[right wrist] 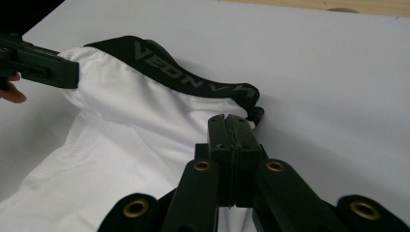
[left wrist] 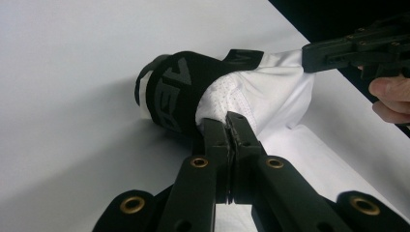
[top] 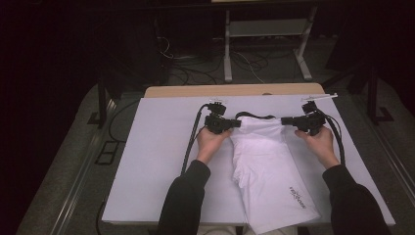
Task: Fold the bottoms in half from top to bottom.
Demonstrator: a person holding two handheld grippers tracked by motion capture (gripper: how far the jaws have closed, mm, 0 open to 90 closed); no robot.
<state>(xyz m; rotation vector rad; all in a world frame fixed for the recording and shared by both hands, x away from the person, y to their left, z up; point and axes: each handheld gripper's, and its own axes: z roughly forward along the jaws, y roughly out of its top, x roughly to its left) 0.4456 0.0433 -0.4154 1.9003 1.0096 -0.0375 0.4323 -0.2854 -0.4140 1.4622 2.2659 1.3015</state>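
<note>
White mesh shorts [top: 266,161] with a black elastic waistband [top: 254,116] lie on a pale tabletop [top: 156,147], near its middle. A person holds a tool in each hand. At the left, the left tool [top: 236,124] has its jaws pinched tight on the left end of the waist, where the black band bunches just beyond the tips in the left gripper view [left wrist: 181,94]. At the right, the right tool [top: 286,120] is clamped the same way on the waist's right end, its tips buried in white cloth just under the band [right wrist: 193,79].

The waistband is stretched between the two tools at the far side, sagging slightly in the middle. The shorts' long axis runs from there toward the person and a little to the right, with the leg hem and a small dark logo [top: 296,197] hanging near the front edge.

To do this step well, both hands should probably keep level with each other and hold even tension, so the band stays straight and the cloth does not twist. Neither grip should slacken until the garment is laid flat.
</note>
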